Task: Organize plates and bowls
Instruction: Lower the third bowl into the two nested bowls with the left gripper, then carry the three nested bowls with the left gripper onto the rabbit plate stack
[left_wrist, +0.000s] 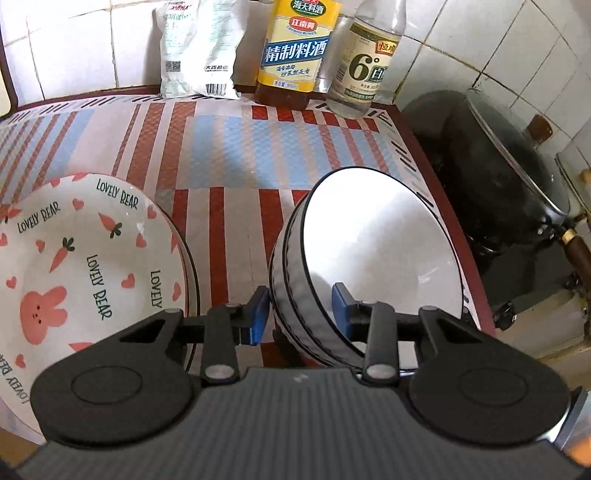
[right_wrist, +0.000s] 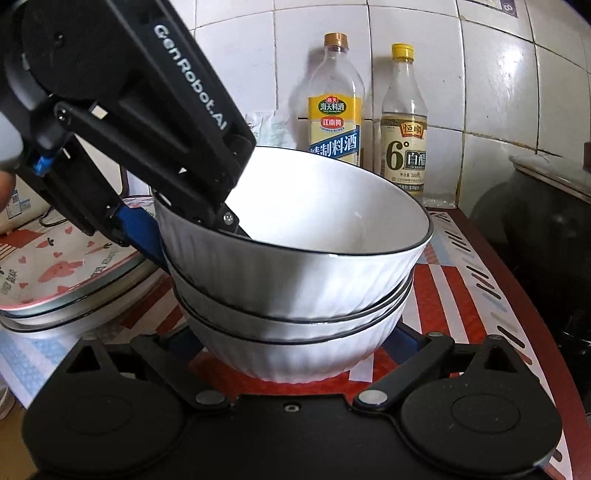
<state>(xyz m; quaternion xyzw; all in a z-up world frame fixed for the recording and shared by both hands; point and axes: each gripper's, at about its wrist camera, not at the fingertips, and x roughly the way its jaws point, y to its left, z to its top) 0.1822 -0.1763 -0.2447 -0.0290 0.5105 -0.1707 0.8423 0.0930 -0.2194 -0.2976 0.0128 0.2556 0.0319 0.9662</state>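
- Left gripper (left_wrist: 300, 314) straddles the rim of the top bowl (left_wrist: 380, 254), one pad inside, one outside, narrowly parted; whether the pads press is unclear.
- Three stacked bowls (right_wrist: 295, 295) sit on the counter (left_wrist: 236, 155) beside the carrot-print plates (left_wrist: 85, 254).
- Right gripper (right_wrist: 295, 332) spreads wide around the bottom bowl.

Home kitchen: tiled wall (left_wrist: 92, 48), cooking-wine bottle (left_wrist: 295, 51), black pot (left_wrist: 491, 177).
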